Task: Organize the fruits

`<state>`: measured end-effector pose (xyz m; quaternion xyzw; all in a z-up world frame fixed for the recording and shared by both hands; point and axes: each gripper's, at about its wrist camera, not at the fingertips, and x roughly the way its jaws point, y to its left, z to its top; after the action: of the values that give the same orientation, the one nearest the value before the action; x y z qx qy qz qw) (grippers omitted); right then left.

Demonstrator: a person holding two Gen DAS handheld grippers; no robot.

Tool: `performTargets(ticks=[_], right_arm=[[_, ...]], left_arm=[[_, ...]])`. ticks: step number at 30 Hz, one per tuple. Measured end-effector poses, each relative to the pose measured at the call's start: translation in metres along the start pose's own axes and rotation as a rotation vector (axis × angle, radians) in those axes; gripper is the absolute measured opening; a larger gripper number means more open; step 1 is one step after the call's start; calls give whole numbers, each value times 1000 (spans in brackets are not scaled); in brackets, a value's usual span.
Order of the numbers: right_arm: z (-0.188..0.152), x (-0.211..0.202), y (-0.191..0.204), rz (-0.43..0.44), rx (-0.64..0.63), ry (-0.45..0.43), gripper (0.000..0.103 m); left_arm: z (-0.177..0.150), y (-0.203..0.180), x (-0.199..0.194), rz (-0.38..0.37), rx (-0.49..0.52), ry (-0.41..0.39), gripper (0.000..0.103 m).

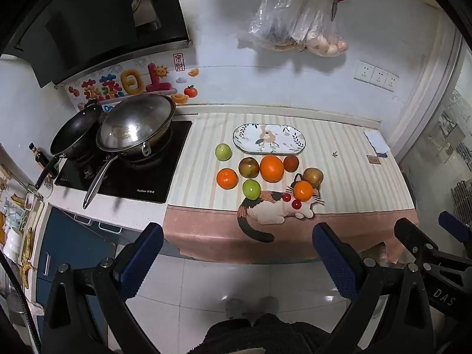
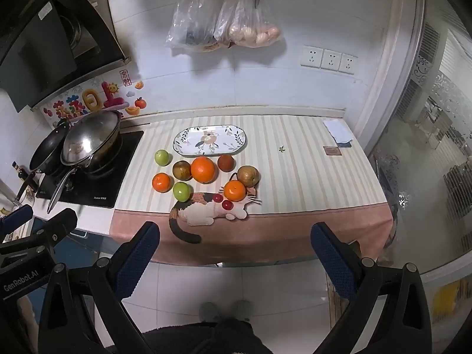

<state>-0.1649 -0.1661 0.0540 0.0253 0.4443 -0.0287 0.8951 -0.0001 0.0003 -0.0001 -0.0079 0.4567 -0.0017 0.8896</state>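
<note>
in the left wrist view, the left hand-held gripper [image 1: 237, 261] is seen spread wide above the floor, short of the desk [image 1: 339, 147], with nothing between its blue pads. the right hand-held gripper [image 1: 424, 236] is glimpsed at the right edge, also clear of the desk. an oval floral plate [image 1: 244, 134] is laid near the back of the striped cloth and nothing is held in it. the fruits are gathered just in front of it on the cloth: a green apple [image 1: 223, 151], a large orange [image 1: 271, 168], a brownish fruit [image 1: 249, 167], a dark reddish fruit [image 1: 291, 163], a pear [image 1: 313, 177], two smaller oranges [image 1: 227, 178], a second green apple [image 1: 251, 189] and two cherry tomatoes [image 1: 296, 204] by the cat figure on the cloth. on the stove at left, a steel wok [image 1: 138, 124] and a black pan [image 1: 76, 131] are set. two plastic bags [image 1: 295, 26] are hung on the wall; pale rounded items are seen in the right one, the contents of the other cannot be told.

in the right wrist view, the right hand-held gripper [image 2: 235, 258] is likewise spread wide and empty, short of the desk [image 2: 309, 153]. the plate [image 2: 183, 143] is shown bare, with the large orange [image 2: 202, 169] just beside its front rim and the remaining fruit clustered around it on the cloth. the left hand-held gripper [image 2: 38, 221] is seen at the left edge.
</note>
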Motion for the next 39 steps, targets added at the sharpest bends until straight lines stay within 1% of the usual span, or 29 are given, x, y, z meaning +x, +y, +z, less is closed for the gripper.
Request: performTargets(ticks=[30, 31, 38, 39], right_arm=[[2, 2, 0, 8, 4, 7, 103], [3, 2, -2, 9, 4, 7, 103], [0, -3, 7, 14, 0, 6, 103], [2, 2, 8, 17, 0, 6, 103]], left_arm=[[0, -1, 0, 8, 1, 13, 103], [-5, 3, 4, 9, -1, 13, 103], [-7, 8, 2, 15, -5, 10, 103], [-7, 7, 2, 13, -6, 12, 103]])
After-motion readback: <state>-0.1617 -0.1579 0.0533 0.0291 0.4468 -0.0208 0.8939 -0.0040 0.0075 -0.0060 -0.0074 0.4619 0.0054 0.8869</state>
